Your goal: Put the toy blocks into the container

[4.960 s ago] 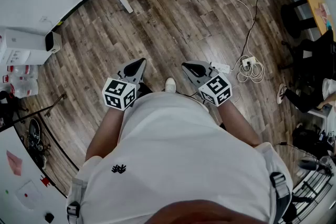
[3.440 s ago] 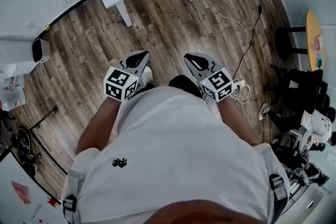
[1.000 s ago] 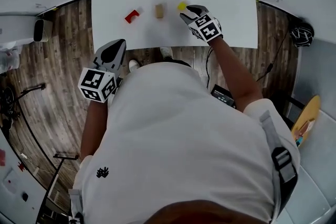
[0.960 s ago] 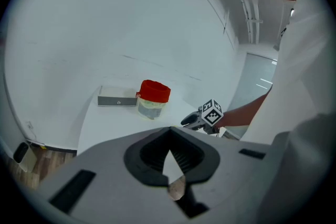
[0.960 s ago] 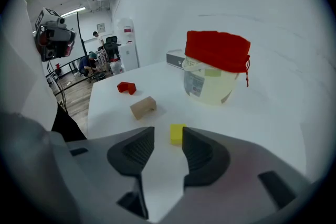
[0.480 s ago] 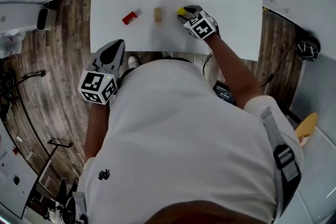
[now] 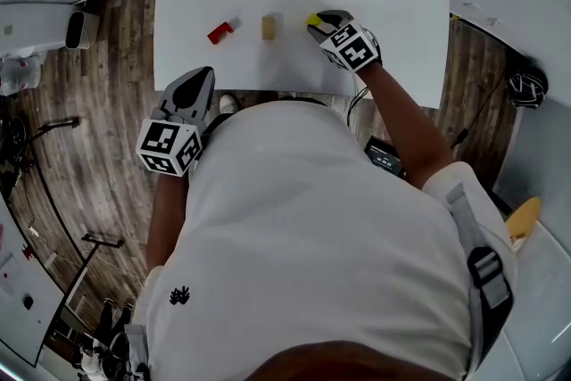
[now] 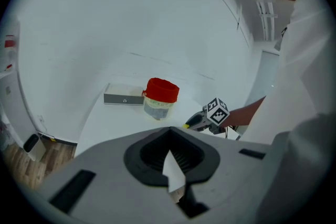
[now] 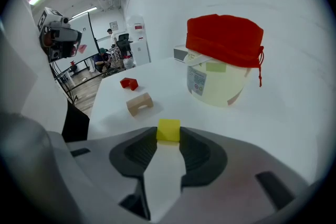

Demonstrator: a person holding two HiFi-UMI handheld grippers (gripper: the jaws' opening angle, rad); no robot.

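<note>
Right arm outstretched, right gripper (image 7: 318, 18) just closed onto the yellow block (image 9: 168, 130); only its own view shows the pinch.

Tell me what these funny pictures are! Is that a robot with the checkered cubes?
No robot: a person holds a hand-held gripper in each hand, and the cubes are part of those. One picture looks down from a camera on the person's head; the other two cameras ride on the tools. On the white table are a red block, a wooden arch block and a red-topped container. The right hand-held gripper has just been closing on a yellow block. The left hand-held gripper is shut and empty.
</note>
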